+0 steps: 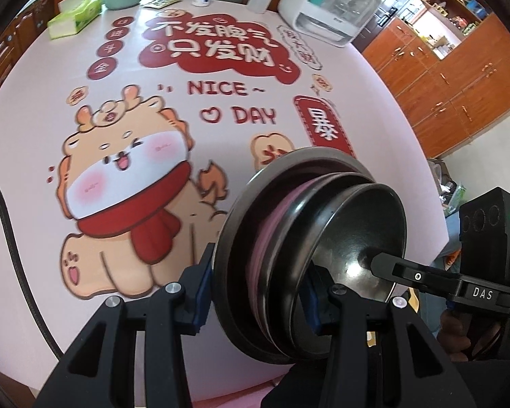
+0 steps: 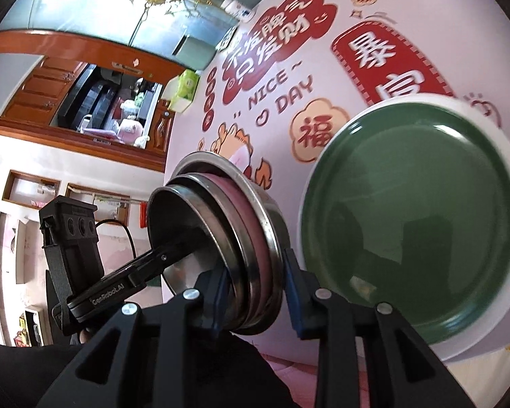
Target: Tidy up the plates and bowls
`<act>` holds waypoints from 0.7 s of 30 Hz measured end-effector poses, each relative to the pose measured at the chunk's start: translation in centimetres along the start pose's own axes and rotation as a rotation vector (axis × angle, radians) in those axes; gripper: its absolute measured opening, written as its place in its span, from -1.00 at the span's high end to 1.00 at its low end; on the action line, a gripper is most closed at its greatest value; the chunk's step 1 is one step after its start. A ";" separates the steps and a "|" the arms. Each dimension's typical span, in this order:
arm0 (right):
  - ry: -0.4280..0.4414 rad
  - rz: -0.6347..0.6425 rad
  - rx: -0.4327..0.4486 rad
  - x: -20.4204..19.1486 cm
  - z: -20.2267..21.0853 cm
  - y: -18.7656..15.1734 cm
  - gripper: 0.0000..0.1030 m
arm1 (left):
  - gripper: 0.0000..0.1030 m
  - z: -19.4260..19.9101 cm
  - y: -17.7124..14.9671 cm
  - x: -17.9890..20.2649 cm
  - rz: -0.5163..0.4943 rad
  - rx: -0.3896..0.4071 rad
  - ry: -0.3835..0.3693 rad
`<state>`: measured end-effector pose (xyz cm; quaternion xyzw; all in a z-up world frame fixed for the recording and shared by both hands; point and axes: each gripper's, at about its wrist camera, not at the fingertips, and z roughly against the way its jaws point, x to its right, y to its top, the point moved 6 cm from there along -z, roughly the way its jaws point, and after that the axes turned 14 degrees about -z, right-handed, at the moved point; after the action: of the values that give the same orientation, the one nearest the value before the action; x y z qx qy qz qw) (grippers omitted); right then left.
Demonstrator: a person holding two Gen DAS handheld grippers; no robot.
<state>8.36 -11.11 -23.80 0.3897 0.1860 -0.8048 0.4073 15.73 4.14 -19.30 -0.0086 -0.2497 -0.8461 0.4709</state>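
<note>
Both grippers are clamping the nested stack of steel bowls (image 1: 309, 255), tilted on edge above the table, just beside the green plate (image 2: 411, 224). The left gripper (image 1: 255, 292) and right gripper (image 2: 255, 302) are each pinching opposite rim edges, jaws partly closed. Likely light, rigid, slippery metal; loose inner bowls may be sliding out, so rim grips look best

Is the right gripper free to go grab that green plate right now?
Probably not: the right gripper is clamped on the rim of the stacked bowls, shared with the left gripper. The green plate lies unobstructed beside it.
</note>
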 end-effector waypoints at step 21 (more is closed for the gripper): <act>-0.046 -0.125 0.037 7.1 5.9 2.8 0.45 | 0.19 -5.8 2.7 8.2 -0.062 -0.096 -0.054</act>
<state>5.27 -20.05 -25.58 0.3662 0.1857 -0.8407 0.3530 14.59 -6.02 -21.24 -0.0463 -0.2219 -0.8706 0.4367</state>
